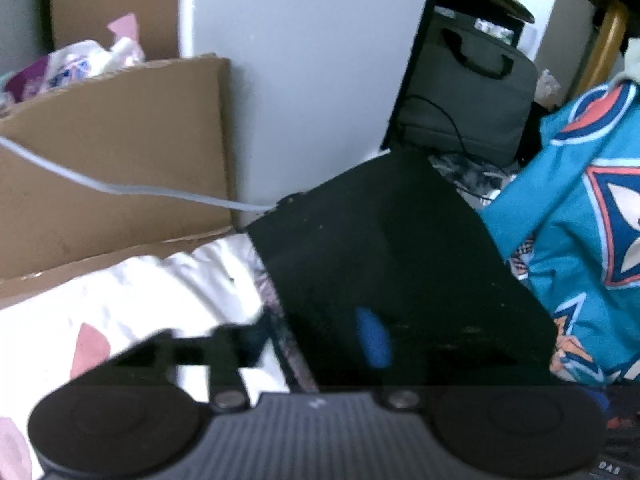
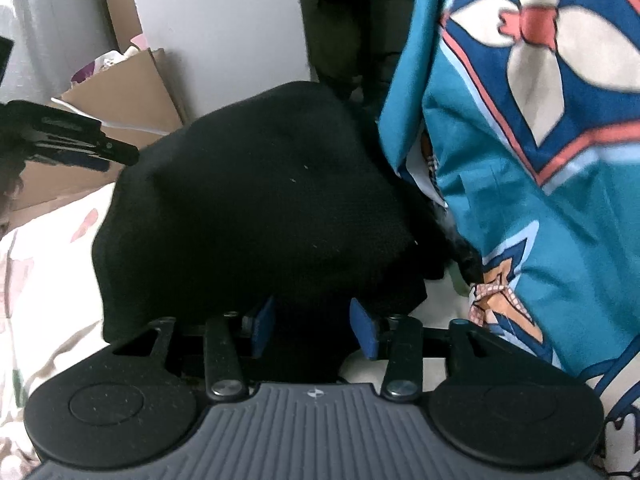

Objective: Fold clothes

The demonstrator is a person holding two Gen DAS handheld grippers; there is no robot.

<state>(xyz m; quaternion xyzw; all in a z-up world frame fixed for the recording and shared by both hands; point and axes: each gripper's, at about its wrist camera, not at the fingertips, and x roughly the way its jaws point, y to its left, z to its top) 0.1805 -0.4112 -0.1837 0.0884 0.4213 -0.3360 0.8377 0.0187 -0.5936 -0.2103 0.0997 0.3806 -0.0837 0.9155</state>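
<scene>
left wrist view: the black garment (image 1: pixel 400 272) is our landmark. it hangs or lies as a flat dark panel in front of our left gripper (image 1: pixel 320 344). one blue pad (image 1: pixel 374 338) shows against the cloth, the other is lost in black and blur, so we cannot tell whether the jaws pinch it. left of the garment lie the white floral bedsheet (image 1: pixel 132 300), a cardboard box (image 1: pixel 116 152) and a grey cable (image 1: pixel 120 188); right of it a teal patterned cloth (image 1: pixel 580 220); behind it a grey bag (image 1: pixel 468 112).

right wrist view: the garment (image 2: pixel 256 200) bulges up as a dark mound, its near edge dropping between the blue pads of our right gripper (image 2: pixel 314 328). the jaws stand apart with cloth in the gap, not visibly clamped.

judgement: we are mid-handling of the garment, either gathering an edge or laying a fold; the pictures fit both. any next move calls for a sure hold on a true edge. the teal cloth (image 2: pixel 520 160) crowds the garment's right side and could snag.
</scene>
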